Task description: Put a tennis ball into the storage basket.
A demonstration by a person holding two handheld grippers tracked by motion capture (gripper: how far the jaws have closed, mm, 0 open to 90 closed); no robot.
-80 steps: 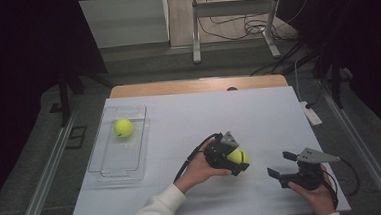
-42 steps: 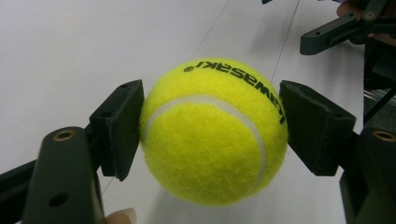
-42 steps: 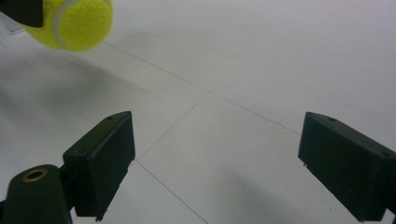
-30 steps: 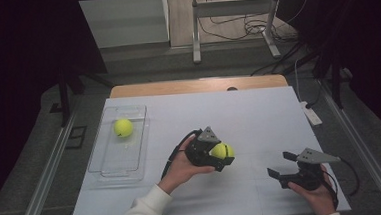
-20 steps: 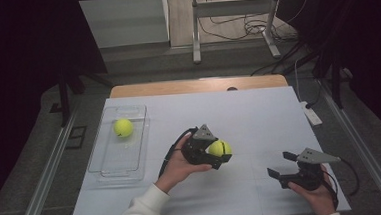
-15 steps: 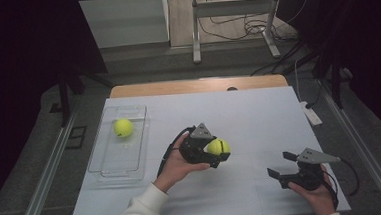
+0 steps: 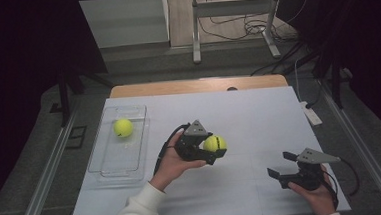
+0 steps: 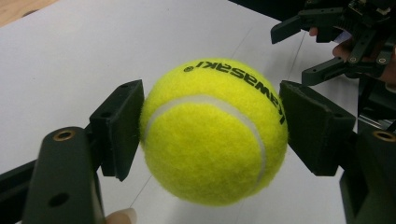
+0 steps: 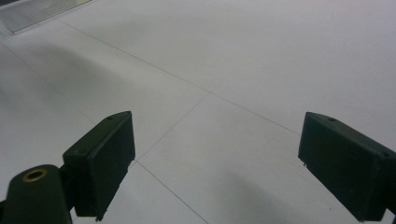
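Overhead, white table in a dark room — left gripper jaws clenched on tennis ball, right gripper jaws spread.

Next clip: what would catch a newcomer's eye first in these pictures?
The bright yellow tennis ball clamped in the left hand-held gripper, held above the middle of the white table. Next, a second tennis ball lying in the clear tray on the table's left side. The right hand-held gripper sits open and empty near the right front corner.
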